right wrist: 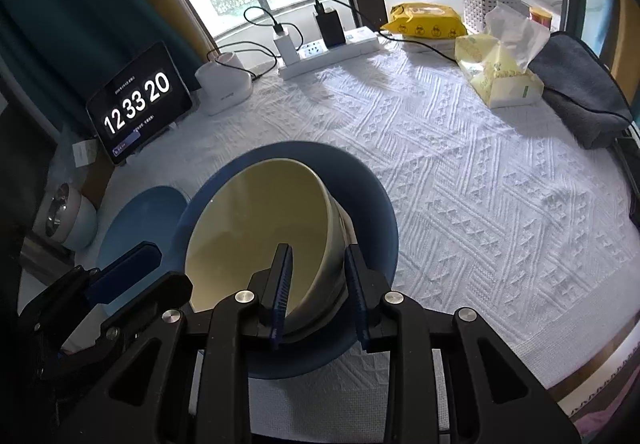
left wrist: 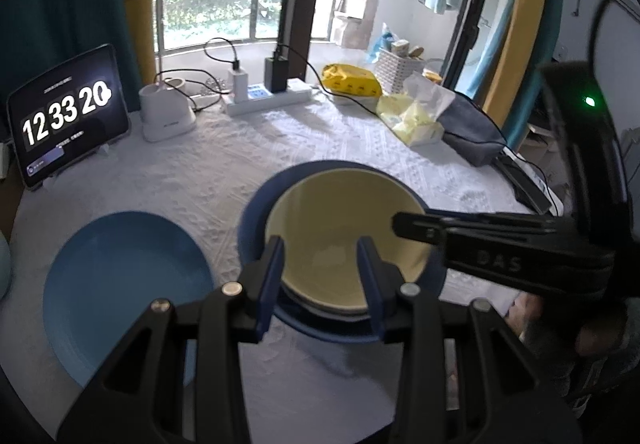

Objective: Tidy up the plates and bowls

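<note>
A table covered with a white textured cloth (right wrist: 460, 172) fills most of both views. Left of frame centre in the right wrist view lies a dark blue plate (right wrist: 372, 212), and a cream bowl (right wrist: 260, 228) sits in it, tipped so that its right wall is raised. In the left wrist view the same dark blue plate (left wrist: 256, 212) lies at centre with the cream bowl (left wrist: 340, 220) on it. A light blue plate (left wrist: 124, 292) lies flat at lower left of that view, apart from the dark one; the right wrist view shows it at left (right wrist: 140, 216), partly behind the dark plate.

The right gripper (right wrist: 316, 284) occupies the lower centre of its view: one finger stands inside the bowl, the other outside, the near wall between them. The jaws appear closed on that wall, although pad contact is not clearly resolved. In the left wrist view it enters from the right (left wrist: 420, 228), its tip over the bowl's right rim.

The left gripper (left wrist: 320, 280) sits at lower centre of its view, jaws apart, straddling the near part of the bowl without evident contact. It shows at lower left in the right wrist view (right wrist: 124, 272).

At upper left of the cloth stand a tablet clock (left wrist: 68, 116), a white lamp base (left wrist: 168, 112) and a power strip (left wrist: 268, 96).
</note>
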### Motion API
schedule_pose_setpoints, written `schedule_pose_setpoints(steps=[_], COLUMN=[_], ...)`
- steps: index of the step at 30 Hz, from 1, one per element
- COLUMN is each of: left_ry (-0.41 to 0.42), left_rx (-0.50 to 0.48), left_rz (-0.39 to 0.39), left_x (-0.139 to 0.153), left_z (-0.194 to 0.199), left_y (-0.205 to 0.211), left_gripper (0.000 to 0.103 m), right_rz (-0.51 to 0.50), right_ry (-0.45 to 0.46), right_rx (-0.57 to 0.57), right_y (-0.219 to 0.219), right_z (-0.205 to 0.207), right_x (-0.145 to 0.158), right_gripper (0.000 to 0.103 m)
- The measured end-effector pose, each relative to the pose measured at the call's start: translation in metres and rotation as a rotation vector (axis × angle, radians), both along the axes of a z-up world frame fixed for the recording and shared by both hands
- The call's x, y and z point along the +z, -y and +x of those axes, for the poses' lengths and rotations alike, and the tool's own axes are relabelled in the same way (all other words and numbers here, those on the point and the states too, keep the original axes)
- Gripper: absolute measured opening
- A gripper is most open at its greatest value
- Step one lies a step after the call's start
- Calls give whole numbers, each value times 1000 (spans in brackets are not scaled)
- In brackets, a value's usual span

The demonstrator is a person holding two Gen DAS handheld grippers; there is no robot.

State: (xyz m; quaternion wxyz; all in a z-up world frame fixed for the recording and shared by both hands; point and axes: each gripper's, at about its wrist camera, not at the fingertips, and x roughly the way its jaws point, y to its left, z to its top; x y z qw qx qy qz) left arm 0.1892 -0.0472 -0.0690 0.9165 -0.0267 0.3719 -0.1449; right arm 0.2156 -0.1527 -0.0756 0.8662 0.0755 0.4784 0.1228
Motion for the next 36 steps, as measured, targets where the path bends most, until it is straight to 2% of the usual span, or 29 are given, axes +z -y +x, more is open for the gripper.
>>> schedule_pose_setpoints(steps=[15,26,28,30,36], left_ry=[-5,-19,-6,9,27], left_rx=[134,158,159,161,195], left_rz=[-44,-54,-74,-82,-112], left_x=[0,-16,-18,-18,-26], left_z=[5,11,10,9,7], left_y=[-40,-49,-51,-52,-61], left_gripper=[39,41,42,43,45], right_rz=[26,45,51,60,43], right_ry=[70,103,112,131,179], right_rx=[-46,-107,-113,-121,-92], right_y=[25,62,66,72,77], right_z=[-8,-7,-6,-6,-6], right_x=[21,14,11,7,-1], right_gripper=[30,30,31,41,43])
